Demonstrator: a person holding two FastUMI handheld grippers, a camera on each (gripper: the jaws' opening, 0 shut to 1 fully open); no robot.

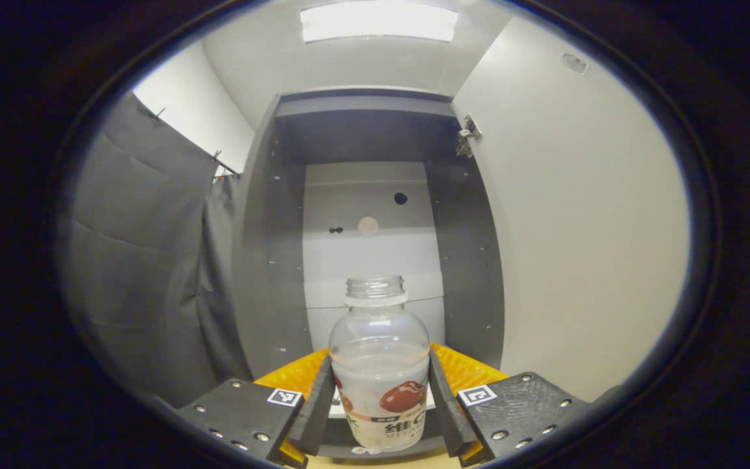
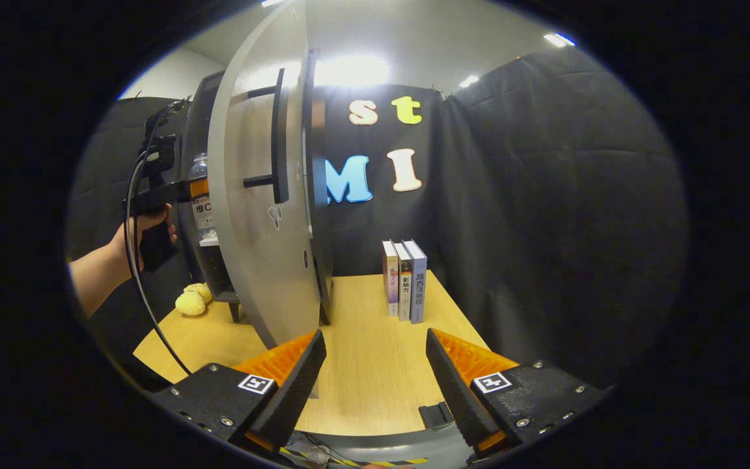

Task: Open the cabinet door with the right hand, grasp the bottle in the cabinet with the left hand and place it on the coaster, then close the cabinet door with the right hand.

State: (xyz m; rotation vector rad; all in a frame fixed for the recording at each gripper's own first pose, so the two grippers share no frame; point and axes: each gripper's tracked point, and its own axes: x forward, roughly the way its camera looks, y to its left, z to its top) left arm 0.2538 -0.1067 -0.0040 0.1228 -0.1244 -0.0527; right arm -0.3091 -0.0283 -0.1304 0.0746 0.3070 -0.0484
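A clear, capless bottle (image 1: 380, 384) with a white label and a red fruit picture stands upright between my left gripper's (image 1: 380, 407) fingers, which press on both its sides. Behind it is the grey cabinet's interior (image 1: 367, 215), and the open door (image 1: 577, 221) swings out to the right. In the right gripper view, a hand holds the left gripper (image 2: 187, 189) on the bottle (image 2: 202, 198) at the cabinet's opening, partly hidden by the open door (image 2: 258, 228) with its dark bar handle (image 2: 278, 137). My right gripper (image 2: 375, 384) hangs open over the table, holding nothing.
A wooden table (image 2: 362, 345) carries three upright books (image 2: 404, 280) against the back cloth wall. A yellow plush toy (image 2: 193, 301) lies on the table below the cabinet. Grey cloth (image 1: 147, 260) hangs left of the cabinet.
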